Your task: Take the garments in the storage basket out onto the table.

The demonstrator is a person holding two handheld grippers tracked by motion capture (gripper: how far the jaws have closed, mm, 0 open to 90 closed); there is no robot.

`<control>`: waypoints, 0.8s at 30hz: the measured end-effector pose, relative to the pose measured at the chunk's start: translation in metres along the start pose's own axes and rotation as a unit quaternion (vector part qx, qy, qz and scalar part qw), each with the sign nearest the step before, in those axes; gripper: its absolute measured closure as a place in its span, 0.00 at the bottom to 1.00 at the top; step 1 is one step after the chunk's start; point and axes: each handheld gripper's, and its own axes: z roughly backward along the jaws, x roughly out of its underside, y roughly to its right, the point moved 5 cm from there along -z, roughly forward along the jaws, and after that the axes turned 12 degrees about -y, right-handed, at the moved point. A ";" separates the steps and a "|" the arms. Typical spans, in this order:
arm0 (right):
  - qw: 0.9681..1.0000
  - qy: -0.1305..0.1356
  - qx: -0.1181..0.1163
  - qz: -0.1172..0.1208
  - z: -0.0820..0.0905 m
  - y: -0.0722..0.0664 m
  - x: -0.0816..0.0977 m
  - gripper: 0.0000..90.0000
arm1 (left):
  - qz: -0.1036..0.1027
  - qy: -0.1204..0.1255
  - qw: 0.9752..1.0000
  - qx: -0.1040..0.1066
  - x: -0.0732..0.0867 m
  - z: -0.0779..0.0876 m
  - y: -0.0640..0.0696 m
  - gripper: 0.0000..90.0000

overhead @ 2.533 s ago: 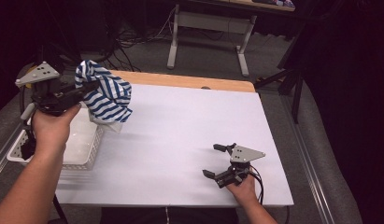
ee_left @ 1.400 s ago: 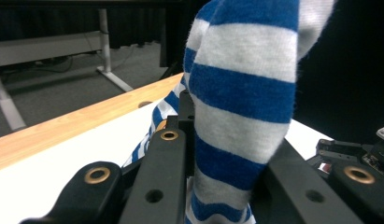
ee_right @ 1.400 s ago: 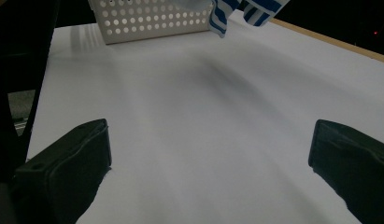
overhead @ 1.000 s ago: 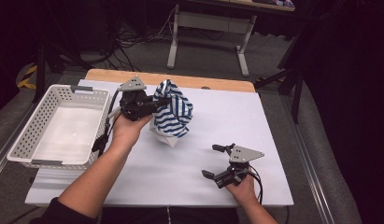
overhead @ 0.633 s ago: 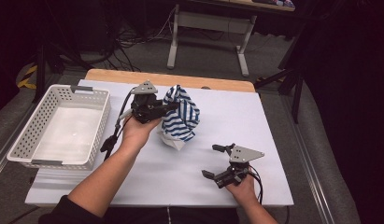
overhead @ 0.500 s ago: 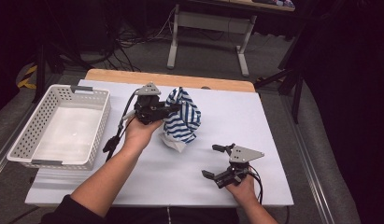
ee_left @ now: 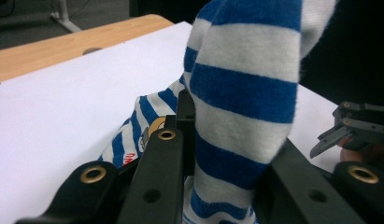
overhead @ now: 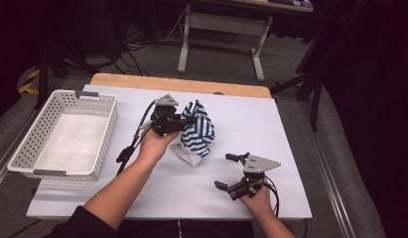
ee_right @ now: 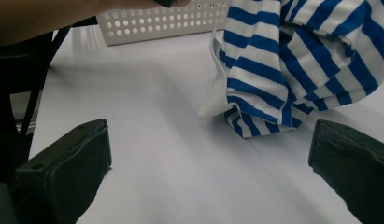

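The left gripper (overhead: 187,120) is held above the table, jaws clamped, while the right gripper (overhead: 230,171) rests low, jaws wide apart.

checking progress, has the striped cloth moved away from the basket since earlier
Yes. The striped cloth, clamped in the left gripper, went from over the white basket rightward to mid-table, its lower end touching down.

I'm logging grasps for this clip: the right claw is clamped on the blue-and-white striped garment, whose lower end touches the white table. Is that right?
Wrong claw. The left claw is clamped on the blue-and-white striped garment, whose lower end touches the white table. The high view shows it, and the left gripper view shows the cloth pinched between the jaws. The right claw is open, with nothing between its jaws.
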 end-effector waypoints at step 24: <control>1.000 0.011 0.016 -0.021 0.004 0.007 0.001 0.00 | -0.011 -0.018 1.000 -0.014 0.022 -0.004 -0.006 0.35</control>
